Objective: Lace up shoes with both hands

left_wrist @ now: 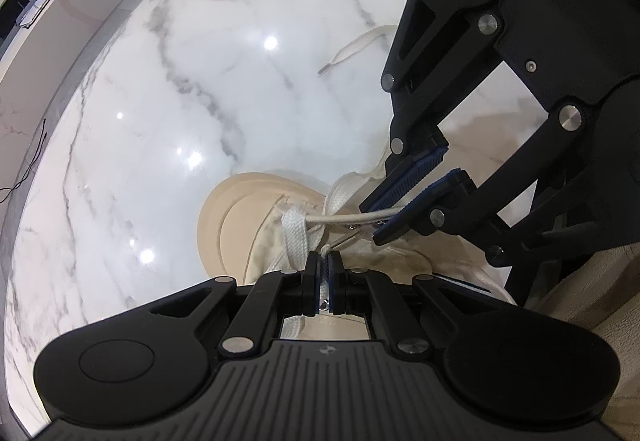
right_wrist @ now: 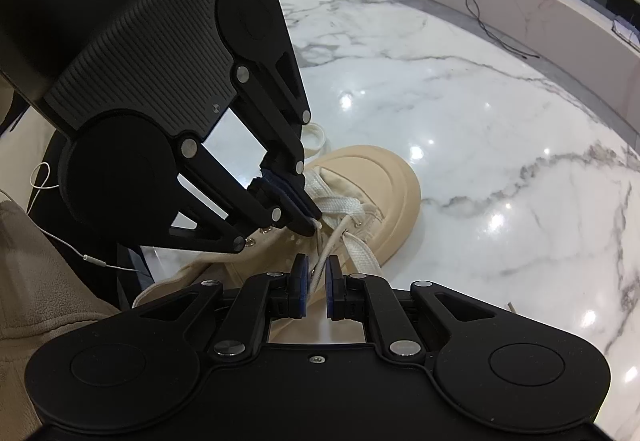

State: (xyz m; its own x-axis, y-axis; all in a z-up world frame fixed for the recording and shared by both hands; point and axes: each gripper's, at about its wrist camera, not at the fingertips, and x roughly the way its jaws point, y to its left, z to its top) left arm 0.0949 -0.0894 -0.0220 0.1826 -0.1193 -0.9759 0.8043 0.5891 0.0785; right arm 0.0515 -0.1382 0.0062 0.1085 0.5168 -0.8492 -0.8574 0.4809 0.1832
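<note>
Marble floor point(right_wrist: 480, 101) carries the cream shoe point(right_wrist: 384, 193); each tool, left point(left_wrist: 324, 261) and right point(right_wrist: 316, 265), pinches its lace point(right_wrist: 340, 207).

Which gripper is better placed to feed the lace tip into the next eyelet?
Left, probably. The left gripper is shut on the lace just behind its tip, close to an eyelet. The right gripper sits around another, taut strand.

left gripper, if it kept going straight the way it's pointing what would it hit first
Most likely the shoe. The left gripper is shut on the white lace and points steeply down at the laced upper just behind the toe cap. Depth is hard to judge, but the canvas looks very close beneath its fingertips.
</note>
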